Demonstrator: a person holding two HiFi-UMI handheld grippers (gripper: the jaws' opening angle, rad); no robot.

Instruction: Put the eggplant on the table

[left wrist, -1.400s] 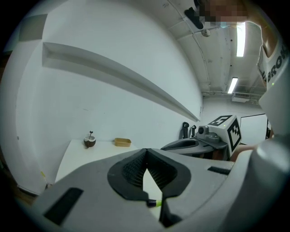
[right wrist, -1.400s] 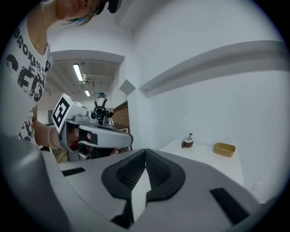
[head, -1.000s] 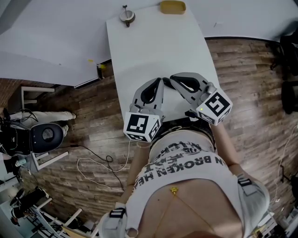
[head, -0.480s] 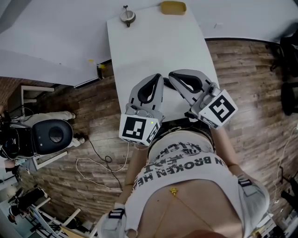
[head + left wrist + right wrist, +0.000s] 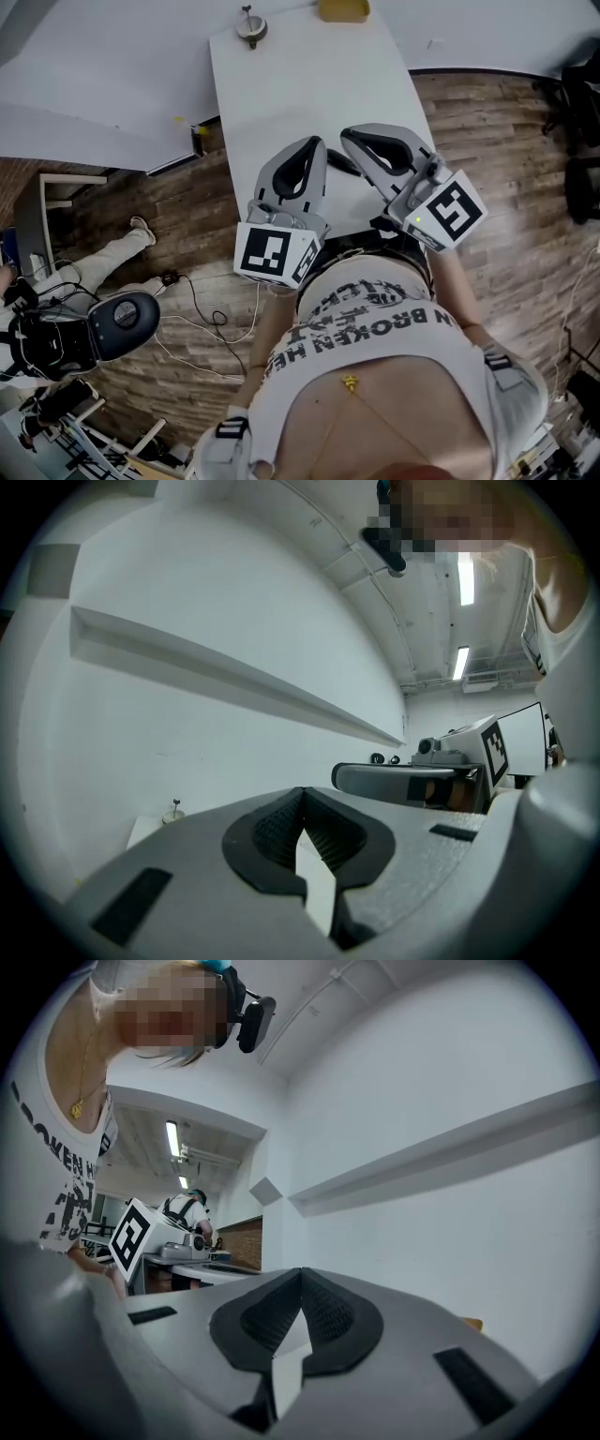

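No eggplant shows in any view. Both grippers hang side by side over the near end of the long white table (image 5: 309, 89), close to my body. The left gripper (image 5: 315, 144) points toward the far end with its tips touching and nothing between them; in the left gripper view (image 5: 302, 791) the black pads meet at the tip. Beside it, the right gripper (image 5: 350, 137) is shut and empty too, and the right gripper view (image 5: 301, 1271) shows the same. Each gripper carries a marker cube.
At the table's far end lie a yellow tray-like thing (image 5: 343, 9) and a small round object with a stem (image 5: 251, 27). A white wall borders the table's left. On the wood floor at left a person (image 5: 112, 246) stands among cables and gear.
Both grippers have risen toward the head camera and look larger. The person on the floor at left has shifted, and their round device has moved down and right.
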